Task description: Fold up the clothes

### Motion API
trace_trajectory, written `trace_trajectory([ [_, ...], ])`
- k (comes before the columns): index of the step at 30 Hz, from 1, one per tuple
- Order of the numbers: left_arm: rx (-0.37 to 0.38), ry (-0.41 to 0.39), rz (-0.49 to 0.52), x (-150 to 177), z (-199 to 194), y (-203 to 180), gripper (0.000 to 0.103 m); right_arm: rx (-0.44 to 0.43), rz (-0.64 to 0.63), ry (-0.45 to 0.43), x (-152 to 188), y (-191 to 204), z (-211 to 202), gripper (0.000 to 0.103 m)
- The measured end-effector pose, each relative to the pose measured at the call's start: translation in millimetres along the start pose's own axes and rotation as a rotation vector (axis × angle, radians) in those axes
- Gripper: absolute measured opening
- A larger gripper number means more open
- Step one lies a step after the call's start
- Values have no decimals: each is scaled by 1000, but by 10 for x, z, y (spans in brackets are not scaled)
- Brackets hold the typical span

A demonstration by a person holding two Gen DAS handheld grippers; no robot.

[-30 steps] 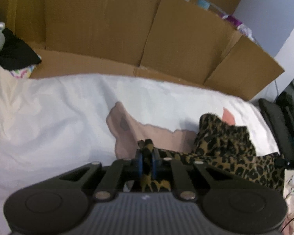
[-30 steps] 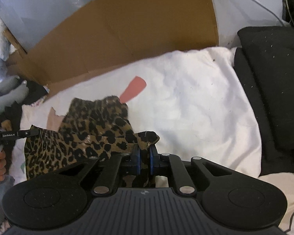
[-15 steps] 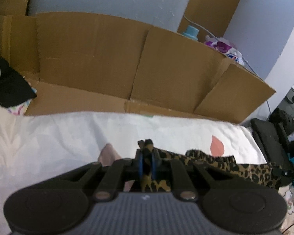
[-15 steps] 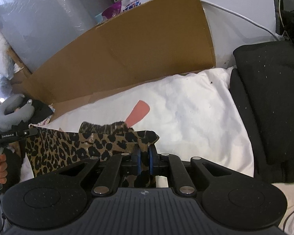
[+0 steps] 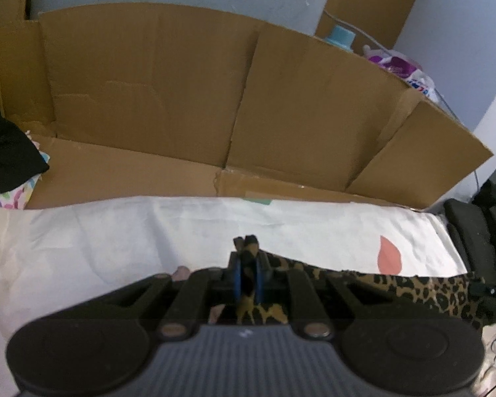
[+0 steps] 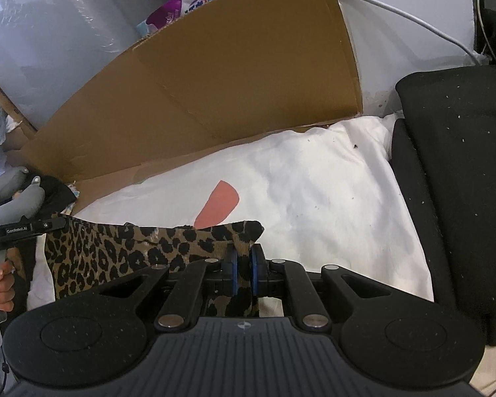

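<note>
A leopard-print garment (image 6: 122,248) hangs stretched between both grippers above a white sheet (image 6: 314,192). My right gripper (image 6: 243,258) is shut on one corner of it, the cloth bunched between the blue pads. My left gripper (image 5: 247,264) is shut on the other corner; in the left wrist view the garment (image 5: 396,284) runs off to the right as a taut band. The left gripper's body (image 6: 23,228) shows at the left edge of the right wrist view, held by a person's hand (image 6: 0,284). The garment's lower part is hidden behind the gripper bodies.
A flattened cardboard wall (image 5: 215,99) stands behind the sheet. A pink patch (image 6: 220,203) marks the sheet. A black cushion (image 6: 456,182) lies along the right side. Dark cloth (image 5: 6,152) and a grey plush toy (image 6: 13,195) sit at the left.
Both grippers have lifted the garment off the sheet. It was a crumpled heap a second ago and now hangs pulled out straight between them.
</note>
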State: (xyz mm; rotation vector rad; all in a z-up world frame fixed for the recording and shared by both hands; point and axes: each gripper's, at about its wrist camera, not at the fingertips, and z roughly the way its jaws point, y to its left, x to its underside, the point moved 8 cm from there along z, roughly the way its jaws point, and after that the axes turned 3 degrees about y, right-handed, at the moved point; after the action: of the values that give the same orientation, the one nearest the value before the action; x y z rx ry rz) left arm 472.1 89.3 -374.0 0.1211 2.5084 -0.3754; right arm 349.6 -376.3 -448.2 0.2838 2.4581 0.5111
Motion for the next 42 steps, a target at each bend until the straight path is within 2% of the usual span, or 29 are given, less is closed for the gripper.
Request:
trace_trajectory([
  [10,-8,58,1,62,446,79,9,18,21,44,5,-164,325,6],
  [14,2,104,-30,141,581,114,12,27,35,80,48,-205,427,8],
  [17,-7,95,-28,154,556,127,16,49,34,87,84,-222,445,14],
  [22,-4,82,8,127,524,90,16,63,-25,54,81,-152,350,14],
  [27,-14,85,17,122,567,84,16,83,-42,63,100,-155,369,15],
  [28,-16,85,20,124,569,78,16,91,-45,63,103,-159,362,16],
  [31,-21,85,32,130,577,69,16,109,-55,59,112,-165,341,32],
  [33,-23,81,40,127,584,68,16,101,-66,57,120,-150,342,32],
  [34,-25,76,45,130,573,67,15,96,-73,58,123,-139,347,32],
  [36,-26,68,37,139,553,84,13,99,-103,37,109,-100,339,17],
  [37,-26,64,30,143,543,96,12,98,-117,30,98,-80,328,5],
  [42,-28,47,-6,166,493,153,11,82,-135,4,28,-19,262,1],
])
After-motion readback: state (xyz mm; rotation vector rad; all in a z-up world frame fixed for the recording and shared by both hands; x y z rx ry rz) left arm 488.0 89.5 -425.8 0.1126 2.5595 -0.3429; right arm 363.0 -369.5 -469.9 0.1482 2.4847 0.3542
